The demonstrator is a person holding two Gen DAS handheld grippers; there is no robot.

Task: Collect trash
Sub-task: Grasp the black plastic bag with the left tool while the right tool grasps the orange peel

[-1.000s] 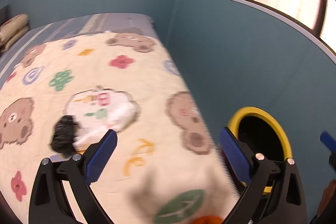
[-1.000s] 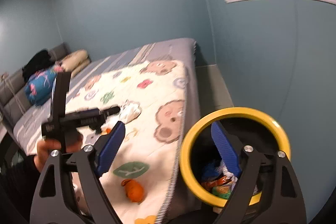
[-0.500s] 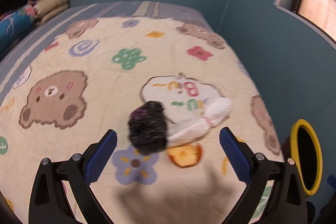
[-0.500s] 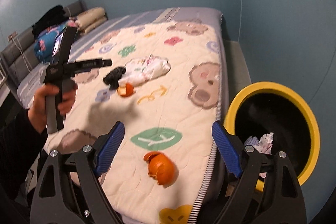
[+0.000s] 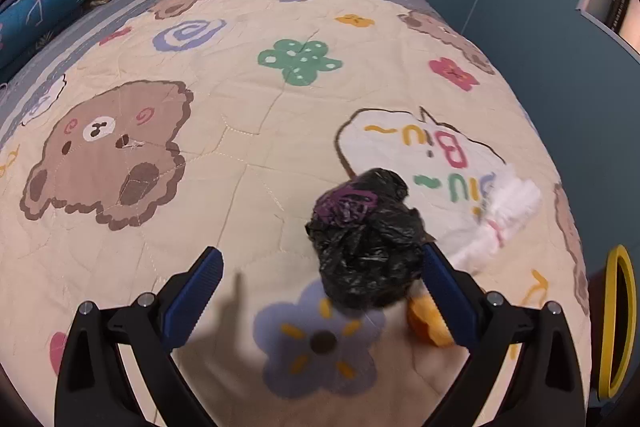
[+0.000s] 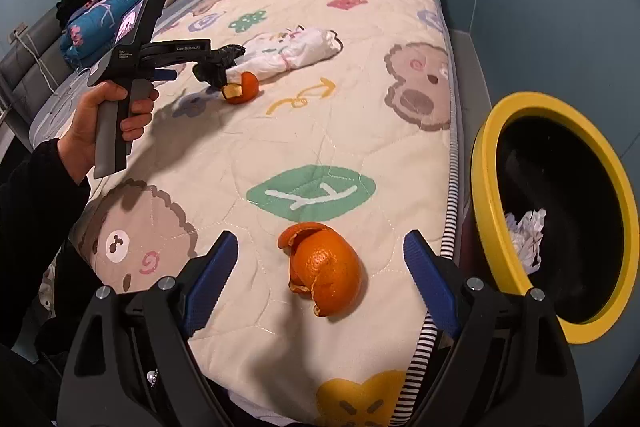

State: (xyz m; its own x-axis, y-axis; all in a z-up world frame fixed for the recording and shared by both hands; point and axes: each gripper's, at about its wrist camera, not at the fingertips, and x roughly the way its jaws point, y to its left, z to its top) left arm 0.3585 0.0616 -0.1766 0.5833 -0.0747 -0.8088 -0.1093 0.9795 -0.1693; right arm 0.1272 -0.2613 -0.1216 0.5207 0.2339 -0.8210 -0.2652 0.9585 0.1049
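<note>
Left wrist view: the left gripper (image 5: 318, 283) is hovering wide open and empty over a crumpled black bag (image 5: 366, 239) lying on the quilt (image 5: 248, 155), beside an orange peel (image 5: 426, 317).

Right wrist view: the right gripper (image 6: 320, 267) is gaping wide, holding nothing, framing another peel (image 6: 324, 269) on the quilt near the yellow-rimmed bin (image 6: 486, 195).

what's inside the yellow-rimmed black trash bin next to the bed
Inside the yellow-rimmed black trash bin, crumpled white paper lies against the lower wall. The rest of the interior is dark, and the near rim hides the bottom, so anything else there cannot be seen.

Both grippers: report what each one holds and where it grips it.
Nothing is held. The left gripper stands open by the black bag; the right gripper stands open over the orange peel.
</note>
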